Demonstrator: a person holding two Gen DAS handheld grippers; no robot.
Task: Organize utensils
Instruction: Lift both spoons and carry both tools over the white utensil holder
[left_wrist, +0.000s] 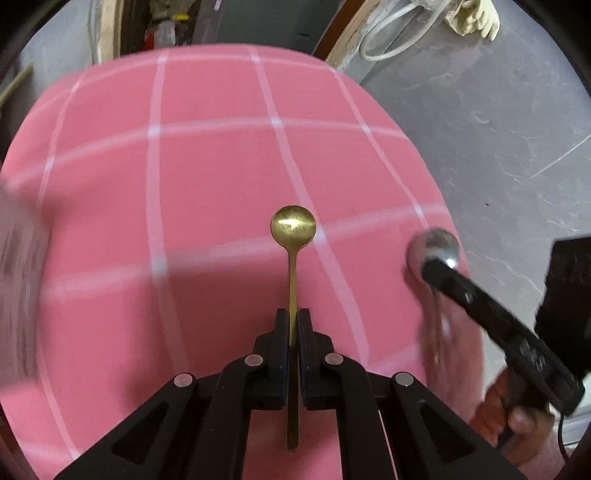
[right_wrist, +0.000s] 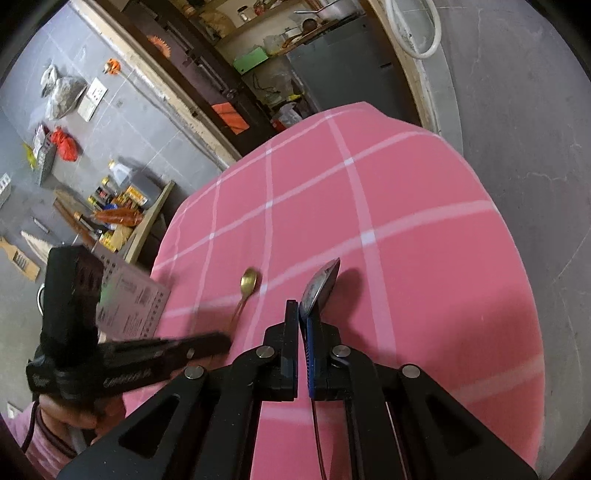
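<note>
A gold spoon (left_wrist: 293, 225) points away from me over the pink checked tablecloth (left_wrist: 221, 166), and my left gripper (left_wrist: 293, 314) is shut on its thin handle. At the table's right edge in the left wrist view, my right gripper (left_wrist: 430, 267) holds a silver spoon (left_wrist: 439, 245). The right wrist view shows the right gripper (right_wrist: 301, 306) shut on that silver spoon (right_wrist: 319, 284), whose bowl is seen edge-on above the cloth (right_wrist: 406, 221). To its left is the left gripper (right_wrist: 221, 339) with the gold spoon (right_wrist: 249, 280).
A blurred pale object (left_wrist: 18, 288) sits at the table's left edge. A hand (left_wrist: 517, 424) grips the right tool. Grey floor (left_wrist: 498, 129) surrounds the table. A low shelf of bottles (right_wrist: 122, 206) stands beyond the left side.
</note>
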